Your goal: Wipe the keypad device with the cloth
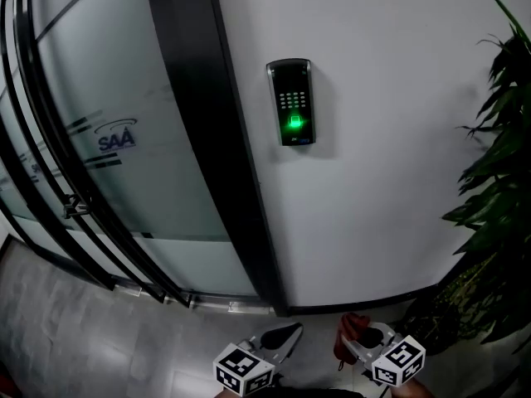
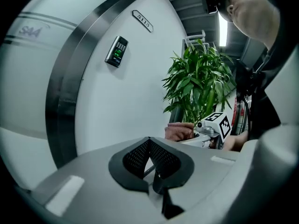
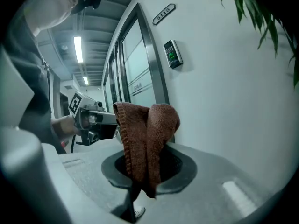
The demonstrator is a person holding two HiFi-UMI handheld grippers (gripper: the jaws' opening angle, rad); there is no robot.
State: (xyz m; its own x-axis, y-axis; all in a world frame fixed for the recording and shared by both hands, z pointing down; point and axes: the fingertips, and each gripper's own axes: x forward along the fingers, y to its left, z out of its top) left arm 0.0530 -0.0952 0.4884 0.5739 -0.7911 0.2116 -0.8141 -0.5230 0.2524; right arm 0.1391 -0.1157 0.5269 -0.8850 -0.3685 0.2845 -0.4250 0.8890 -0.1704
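— Where is the keypad device?
— On the white wall, at about 12 o'clock in the head view. It is mounted upright, with a green light glowing under its keys. A dark door frame runs just beside it at its 9 o'clock, and the frosted glass door lies beyond that.
— And the cloth?
— It is brown and folded over, clenched in the right claw, with its loop standing up out of the jaws. In the head view that claw sits low, at 5 o'clock, well apart from the device.
— The left claw?
— At 6 o'clock in the head view, just beside the right one. Its jaws are pressed together at the tips, with nothing between them.
— Does either touch the wall?
— No, both hang clear of it, below the device.
— Anything else around?
— A leafy plant at 3 o'clock. There is also a small number plate at the device's 1 o'clock in the left gripper view.
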